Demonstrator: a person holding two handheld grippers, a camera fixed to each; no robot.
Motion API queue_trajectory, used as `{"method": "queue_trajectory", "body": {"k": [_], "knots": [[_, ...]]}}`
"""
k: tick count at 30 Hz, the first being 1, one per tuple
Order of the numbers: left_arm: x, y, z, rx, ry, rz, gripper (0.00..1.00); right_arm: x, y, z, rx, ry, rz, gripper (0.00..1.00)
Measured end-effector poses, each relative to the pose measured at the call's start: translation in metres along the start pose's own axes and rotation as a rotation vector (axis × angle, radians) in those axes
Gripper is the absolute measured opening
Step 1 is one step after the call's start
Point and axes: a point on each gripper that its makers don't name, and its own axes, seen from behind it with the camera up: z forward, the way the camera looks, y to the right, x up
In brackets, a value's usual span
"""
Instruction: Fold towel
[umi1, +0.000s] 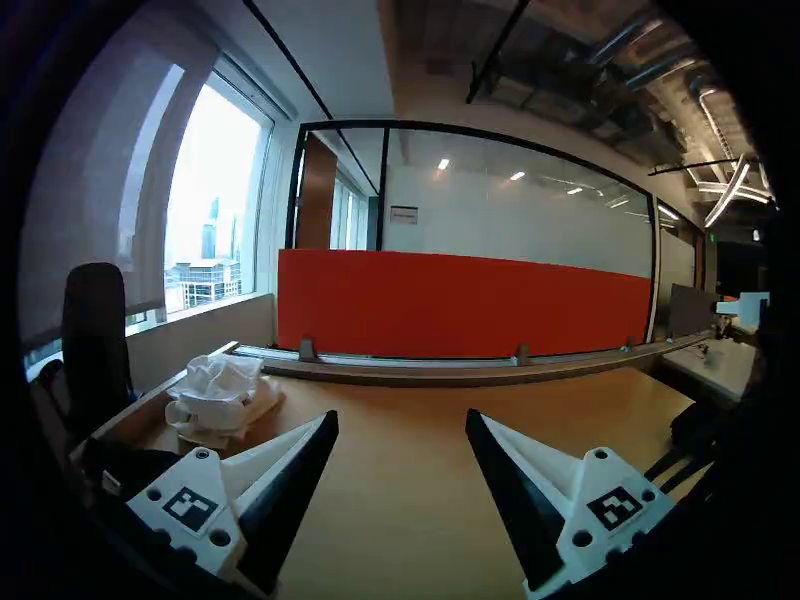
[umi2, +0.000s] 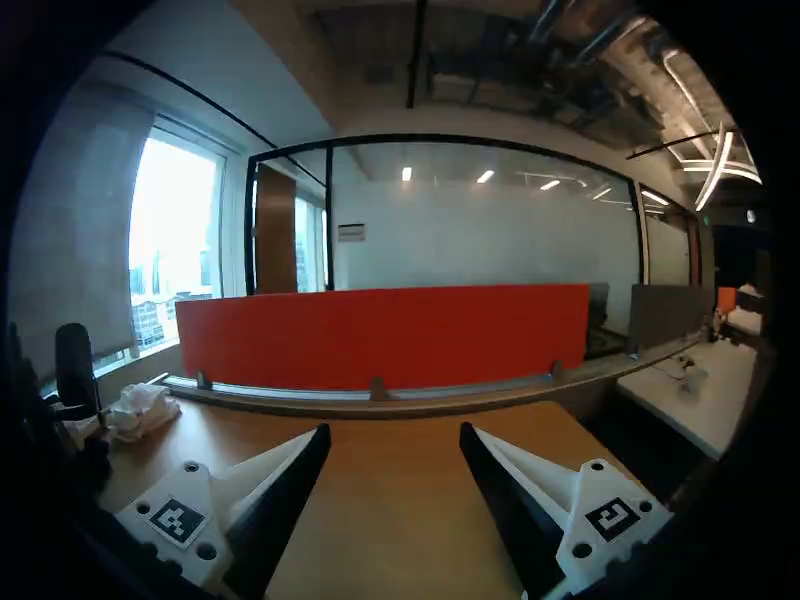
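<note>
The left gripper (umi1: 400, 414) hangs low over the wooden desk (umi1: 400, 500). Its two fingers (umi1: 285, 470) are spread wide and released, with only bare wood showing between them. The right gripper (umi2: 393, 430) sits much the same way over the desk (umi2: 390, 510), its fingers (umi2: 280, 490) parted and holding nothing.

In the left gripper view, the towel (umi1: 215, 395) lies ahead of the left finger and off to its left. It is a crumpled white heap on the desk near the far left corner, well apart from the fingertips. In the right gripper view the towel (umi2: 140, 408) looks smaller and farther off, again to the left of the left finger, close to the desk's edge.

Just left of the towel stands a black chair (umi1: 95, 340), which shows in the right gripper view (umi2: 75, 370) too.

Straight ahead of both pairs of fingers, an orange divider (umi1: 460, 305) (umi2: 380, 335) runs along the back of the desk. To the right of the right finger, a white desk (umi2: 700, 395) stands beyond the wooden one.

Behind the divider is a glass wall (umi1: 520, 210), and to the left a bright window (umi1: 205, 225).
</note>
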Motion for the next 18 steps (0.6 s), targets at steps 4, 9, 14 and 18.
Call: {"method": "queue_trajectory", "body": {"k": [4,9,14,18], "knots": [[-0.002,0.002,0.002,-0.001,0.012,0.017,0.94,0.002,-0.001,-0.001,0.001,0.004,-0.007,1.00],[-0.007,0.003,0.003,-0.001,0.029,0.039,0.94,0.004,-0.003,-0.004,0.002,0.009,-0.016,1.00],[-0.016,0.002,0.003,0.009,0.045,0.056,0.94,0.003,-0.002,-0.007,0.000,0.017,-0.013,1.00],[-0.023,0.000,0.004,0.024,0.062,0.074,0.94,-0.001,0.001,-0.009,-0.004,0.017,-0.012,1.00]]}}
